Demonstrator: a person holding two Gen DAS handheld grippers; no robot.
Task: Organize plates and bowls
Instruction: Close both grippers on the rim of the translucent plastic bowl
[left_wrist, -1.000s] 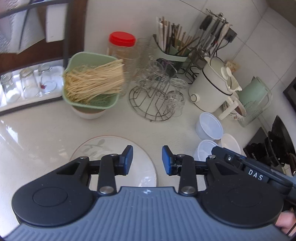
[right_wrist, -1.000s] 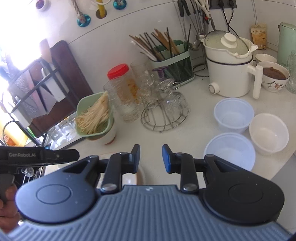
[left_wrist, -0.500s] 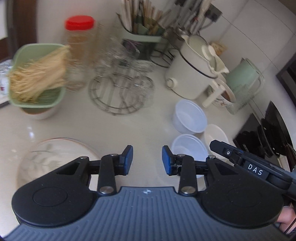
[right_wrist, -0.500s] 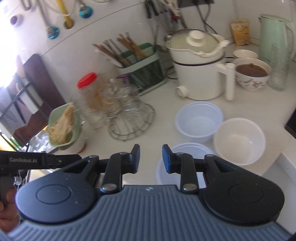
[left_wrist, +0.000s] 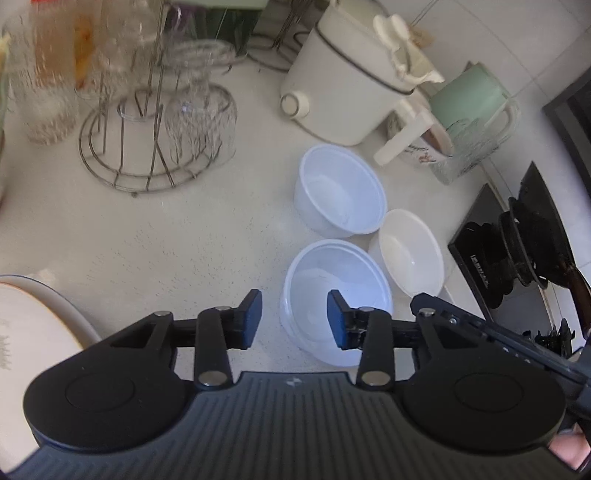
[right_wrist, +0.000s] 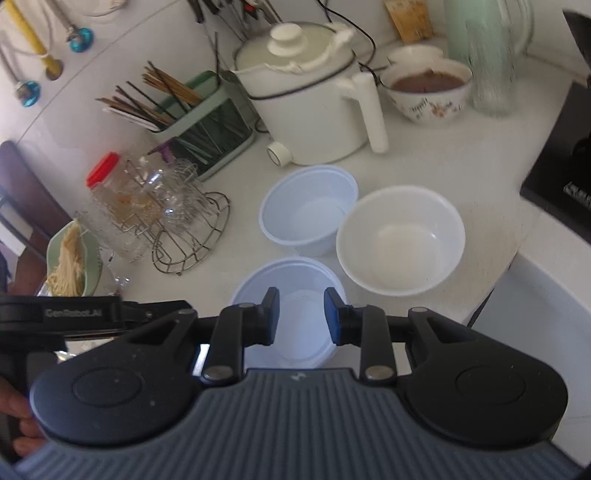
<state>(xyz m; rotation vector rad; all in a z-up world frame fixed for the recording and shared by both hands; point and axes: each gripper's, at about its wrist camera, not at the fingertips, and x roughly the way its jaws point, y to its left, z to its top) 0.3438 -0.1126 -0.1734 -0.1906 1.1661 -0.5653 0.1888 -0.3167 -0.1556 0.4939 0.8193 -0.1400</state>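
Note:
Three empty bowls sit close together on the white counter. My left gripper (left_wrist: 295, 319) hovers over the left rim of the nearest translucent bowl (left_wrist: 336, 291); its jaws are opening and the pads press on nothing. A second translucent bowl (left_wrist: 340, 192) stands behind it, with a white bowl (left_wrist: 410, 251) to the right. My right gripper (right_wrist: 301, 317) is open with a narrow gap, above the same near bowl (right_wrist: 291, 291), whose rim looks doubled. Beyond it are the far translucent bowl (right_wrist: 308, 206) and the white bowl (right_wrist: 400, 240). A patterned plate (left_wrist: 33, 317) lies at the far left.
A wire glass rack (left_wrist: 155, 140) with upturned glasses stands at the back left. A white electric pot (right_wrist: 306, 103), a filled patterned bowl (right_wrist: 428, 88) and a green kettle (left_wrist: 469, 110) line the back. A black stove (left_wrist: 517, 251) borders the right; the counter edge (right_wrist: 491, 295) is near.
Both grippers have swung right and down toward the bowls, which now sit large just beyond the fingertips. The plate has slid to the left edge. My left jaws stand slightly wider.

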